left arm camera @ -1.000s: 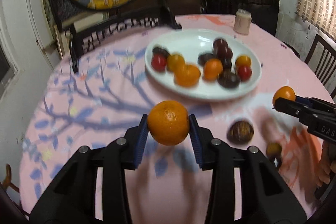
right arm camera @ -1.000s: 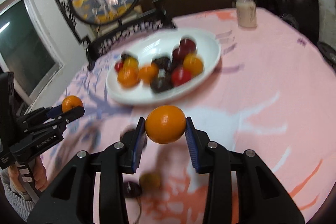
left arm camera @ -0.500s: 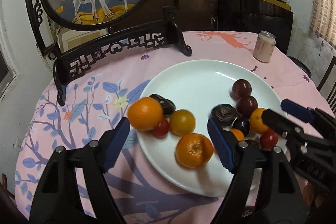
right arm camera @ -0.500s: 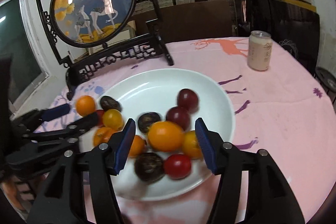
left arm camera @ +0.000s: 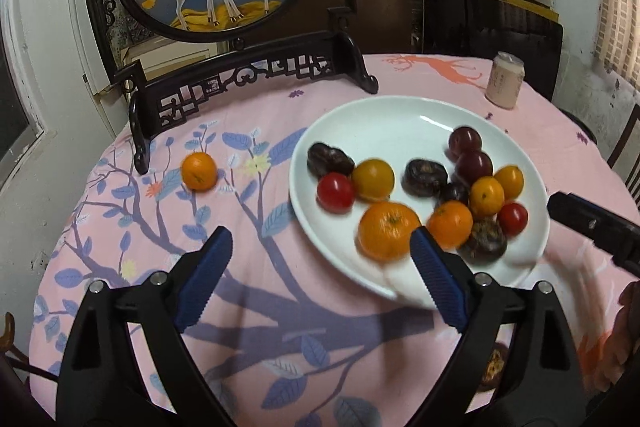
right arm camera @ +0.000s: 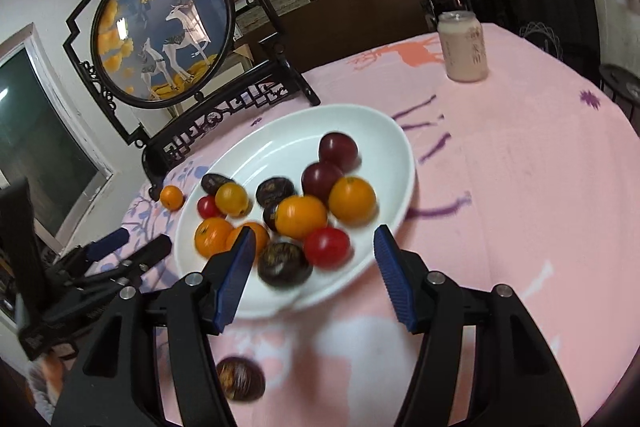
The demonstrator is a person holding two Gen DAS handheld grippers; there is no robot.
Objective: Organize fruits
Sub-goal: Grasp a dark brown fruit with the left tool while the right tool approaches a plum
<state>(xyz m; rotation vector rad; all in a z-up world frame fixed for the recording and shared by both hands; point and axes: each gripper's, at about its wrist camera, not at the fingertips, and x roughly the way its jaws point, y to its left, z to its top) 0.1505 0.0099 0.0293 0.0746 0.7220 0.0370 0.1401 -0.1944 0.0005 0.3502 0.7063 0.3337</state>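
Left wrist view: the left gripper [left arm camera: 320, 267] has its blue fingers [left arm camera: 204, 275] spread wide and holds nothing; the right gripper [right arm camera: 314, 269] is likewise spread and empty. Task fruit lies in three places. Most sits on the white plate [left arm camera: 384, 123], ahead of and right of the left fingers and directly ahead of the right fingers. One small orange [left arm camera: 199, 171] rests on the pink tablecloth [left arm camera: 248, 307], ahead of and just left of the left fingers, near the foot of the dark screen stand [left arm camera: 240, 83]. One dark passion fruit [right arm camera: 240, 377] lies on the cloth below and behind the right gripper's left finger. Risk: the plated fruit is round and closely packed, so a finger pushed into the pile would probably roll neighbours toward the near rim. Risk: the loose orange could roll toward the stand if nudged instead of clamped. Risk: the right gripper's tip [left arm camera: 588, 227] enters from the right at plate level, so both tools converging on the plate may collide. Open cloth lies beneath the left fingers and to the right of the plate, toward the drink can [right arm camera: 464, 47]; the table edge curves away on the far right.
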